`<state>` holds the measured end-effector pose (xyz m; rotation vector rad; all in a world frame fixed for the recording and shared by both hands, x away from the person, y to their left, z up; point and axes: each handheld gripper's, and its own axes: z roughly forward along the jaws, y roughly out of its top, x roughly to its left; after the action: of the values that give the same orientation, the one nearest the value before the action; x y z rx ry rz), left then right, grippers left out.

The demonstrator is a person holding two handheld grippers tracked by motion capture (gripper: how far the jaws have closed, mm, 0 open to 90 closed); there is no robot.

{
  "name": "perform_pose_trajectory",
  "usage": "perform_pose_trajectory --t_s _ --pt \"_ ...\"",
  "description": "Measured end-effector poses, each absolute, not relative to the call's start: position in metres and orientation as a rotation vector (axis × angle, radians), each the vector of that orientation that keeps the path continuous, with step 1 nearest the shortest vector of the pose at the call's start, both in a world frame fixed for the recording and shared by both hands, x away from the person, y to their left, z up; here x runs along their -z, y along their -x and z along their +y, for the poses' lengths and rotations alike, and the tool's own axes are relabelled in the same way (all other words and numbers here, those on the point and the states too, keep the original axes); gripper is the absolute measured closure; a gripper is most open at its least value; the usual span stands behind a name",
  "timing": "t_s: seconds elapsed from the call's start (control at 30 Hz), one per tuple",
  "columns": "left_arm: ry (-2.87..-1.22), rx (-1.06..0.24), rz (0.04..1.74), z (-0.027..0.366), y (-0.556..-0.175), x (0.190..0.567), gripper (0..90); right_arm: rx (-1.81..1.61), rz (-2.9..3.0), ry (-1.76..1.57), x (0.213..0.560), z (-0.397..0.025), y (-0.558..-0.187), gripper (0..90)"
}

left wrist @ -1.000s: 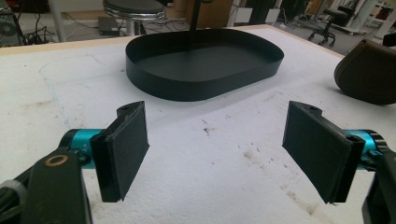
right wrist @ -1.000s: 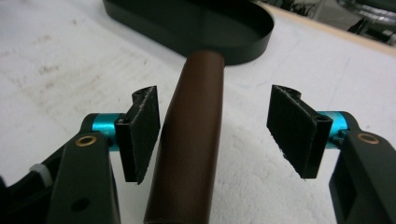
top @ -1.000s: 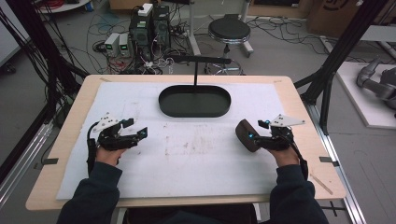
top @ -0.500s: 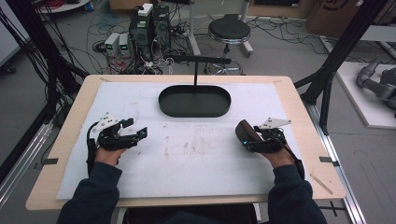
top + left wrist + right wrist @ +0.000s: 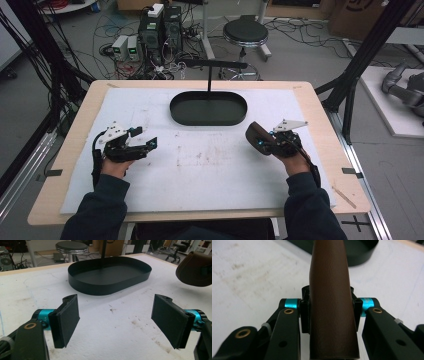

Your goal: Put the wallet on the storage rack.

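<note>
Your right gripper (image 5: 264, 141), jaws clamped on the brown case (image 5: 331, 302), sits just right & near-side of the black tray (image 5: 208, 120), case's long axis pointing trayward; left gripper (image 5: 115, 320) jaws wide open, farther off.

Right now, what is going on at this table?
A person sits at a white-topped table with a gripper in each hand. The right gripper has its jaws shut on a brown object, held up off the table not far from a black oval tray with an upright post. I cannot tell what the object is. The left gripper has its jaws wide open and holds nothing, pointing toward the tray.
</note>
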<state>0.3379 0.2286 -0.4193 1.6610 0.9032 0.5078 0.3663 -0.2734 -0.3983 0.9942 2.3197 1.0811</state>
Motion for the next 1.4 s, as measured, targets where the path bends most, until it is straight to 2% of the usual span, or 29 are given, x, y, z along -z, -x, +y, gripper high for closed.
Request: perform_pose_trajectory --t_s 0.5,0.87,1.1,1.4 --pt "-1.653 -0.556 0.865 0.233 -0.337 0.418 22.1 -1.242 2.334 -0.91 0.364 -0.21 -0.427 64.7" --pt "-1.648 -0.549 0.868 0.233 -0.337 0.419 22.1 -1.276 2.329 -0.954 0.358 -0.175 -0.48 64.6" --pt "-1.647 -0.547 0.867 0.234 -0.337 0.419 22.1 -1.231 2.362 -1.062 0.381 -0.153 -0.512 64.5" --pt "-1.651 -0.542 0.868 0.234 -0.337 0.42 22.1 -1.28 2.364 -1.228 0.42 -0.139 -0.533 63.7"
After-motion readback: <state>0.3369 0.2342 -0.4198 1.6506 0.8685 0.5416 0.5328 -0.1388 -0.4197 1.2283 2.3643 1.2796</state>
